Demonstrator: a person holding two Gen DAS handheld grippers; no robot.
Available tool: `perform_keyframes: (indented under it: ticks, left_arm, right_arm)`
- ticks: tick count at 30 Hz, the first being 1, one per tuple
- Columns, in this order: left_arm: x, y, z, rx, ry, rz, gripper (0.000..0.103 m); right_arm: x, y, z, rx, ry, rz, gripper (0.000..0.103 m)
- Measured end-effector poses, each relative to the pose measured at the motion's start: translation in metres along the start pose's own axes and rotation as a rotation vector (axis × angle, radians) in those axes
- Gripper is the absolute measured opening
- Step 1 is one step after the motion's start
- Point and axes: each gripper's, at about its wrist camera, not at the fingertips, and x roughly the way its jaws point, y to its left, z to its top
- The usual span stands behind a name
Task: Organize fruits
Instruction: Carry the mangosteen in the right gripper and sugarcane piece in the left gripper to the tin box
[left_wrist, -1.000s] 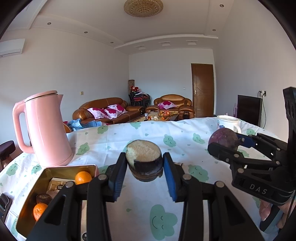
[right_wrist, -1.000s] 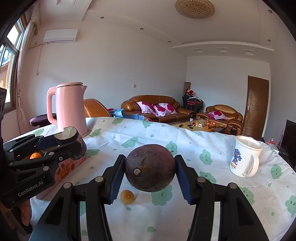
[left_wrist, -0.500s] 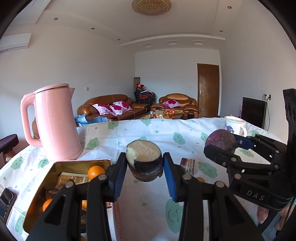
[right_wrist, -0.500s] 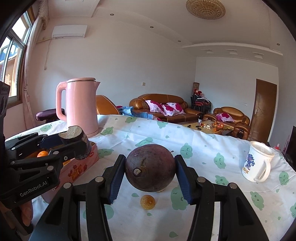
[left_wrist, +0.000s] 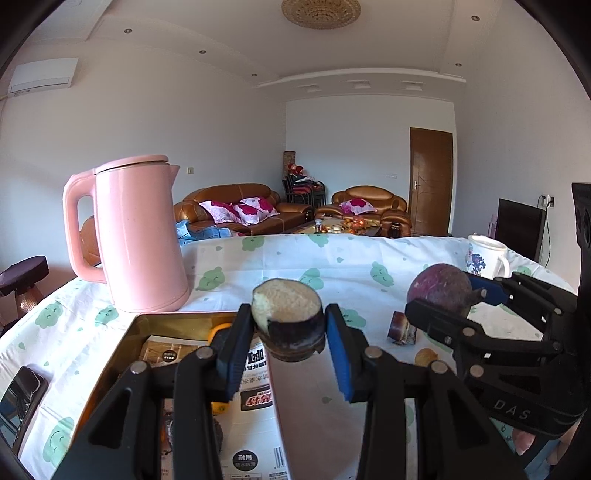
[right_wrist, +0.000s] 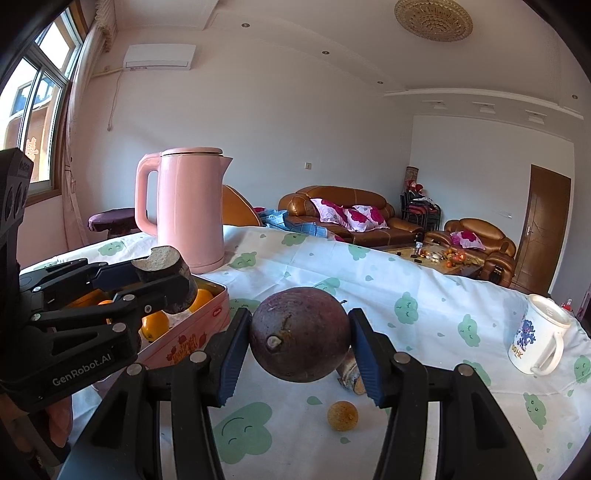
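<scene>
In the left wrist view, we saw our left gripper (left_wrist: 289, 334) at the lower centre of the frame, its blue pads pressed on a cut, dark-skinned fruit piece (left_wrist: 289, 318) with a pale, grainy cut face turned upward. Beneath it, at the lower left, lay an open tin box (left_wrist: 122, 354) with printed packets inside and a bit of an orange (left_wrist: 213, 329) showing behind the left finger. A pink kettle (left_wrist: 138, 236) stood just beyond the box at the middle left. At the right of the frame our right gripper (left_wrist: 448, 291) clasped a round purple fruit (left_wrist: 439, 288). Below it on the cloud-printed tablecloth (left_wrist: 351, 266) lay a small brown chunk (left_wrist: 402, 328) and a small yellow ball-like fruit (left_wrist: 425, 356). A white mug (left_wrist: 484, 256) stood at the far right, and a phone (left_wrist: 20, 393) lay at the lower left edge.

In the right wrist view, the right gripper (right_wrist: 300, 339) sat at the lower centre, its jaws set fairly wide around the purple fruit (right_wrist: 300, 334). At the middle left the left gripper (right_wrist: 162, 280) held the cut piece (right_wrist: 166, 275) above the pink-sided box (right_wrist: 195, 332), where oranges (right_wrist: 153, 326) lay. The yellow fruit (right_wrist: 342, 415) rested at the lower centre on the cloth, the brown chunk (right_wrist: 351, 373) just above it, partly hidden. The mug (right_wrist: 537, 336) stood at the right, the kettle (right_wrist: 190, 212) at the upper left.
</scene>
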Motion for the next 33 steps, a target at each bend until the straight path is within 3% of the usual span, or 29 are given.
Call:
perform_keyframes:
  ticks: [33]
  left_arm:
    - [-0.004, 0.071, -0.007, -0.070, 0.064, 0.128, 0.041]
  right_arm:
    - [0.030, 0.075, 0.019, -0.108, 0.015, 0.158, 0.055]
